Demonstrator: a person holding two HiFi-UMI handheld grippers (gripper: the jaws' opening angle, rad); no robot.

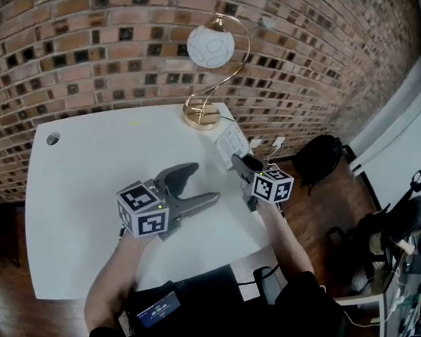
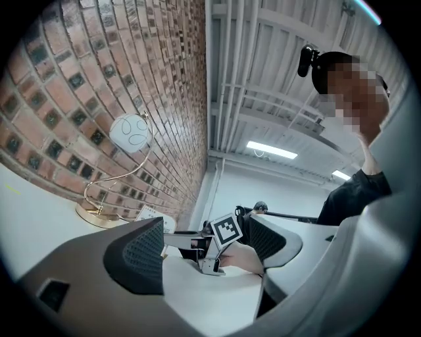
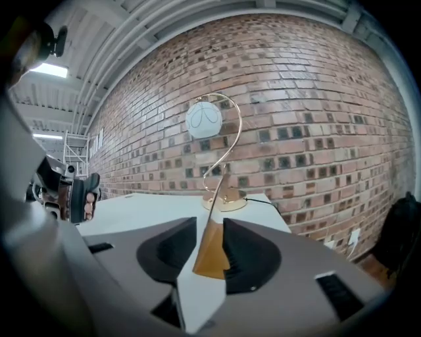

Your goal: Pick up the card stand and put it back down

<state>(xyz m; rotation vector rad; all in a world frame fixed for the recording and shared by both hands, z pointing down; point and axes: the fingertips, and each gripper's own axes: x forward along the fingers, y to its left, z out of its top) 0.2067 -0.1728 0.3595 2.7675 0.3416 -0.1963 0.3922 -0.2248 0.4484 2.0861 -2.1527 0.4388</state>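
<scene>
The card stand (image 1: 231,143), a white card in a wooden wedge base, stands near the right edge of the white table (image 1: 85,199). My right gripper (image 1: 241,164) reaches up to it. In the right gripper view the wooden base (image 3: 212,253) sits between the pads of that gripper (image 3: 209,232): the right pad lies against it and a sliver of table shows by the left pad, so the jaws are open. My left gripper (image 1: 203,183) hovers over the table's middle, open and holding nothing. Its own view shows the card (image 2: 148,213) beyond the right gripper's marker cube (image 2: 227,229).
A gold lamp with a white globe (image 1: 209,46) stands on its round base (image 1: 201,116) at the table's back edge, just behind the card stand. A cable hole (image 1: 52,139) is at the far left. A black bag (image 1: 318,158) sits on the floor to the right.
</scene>
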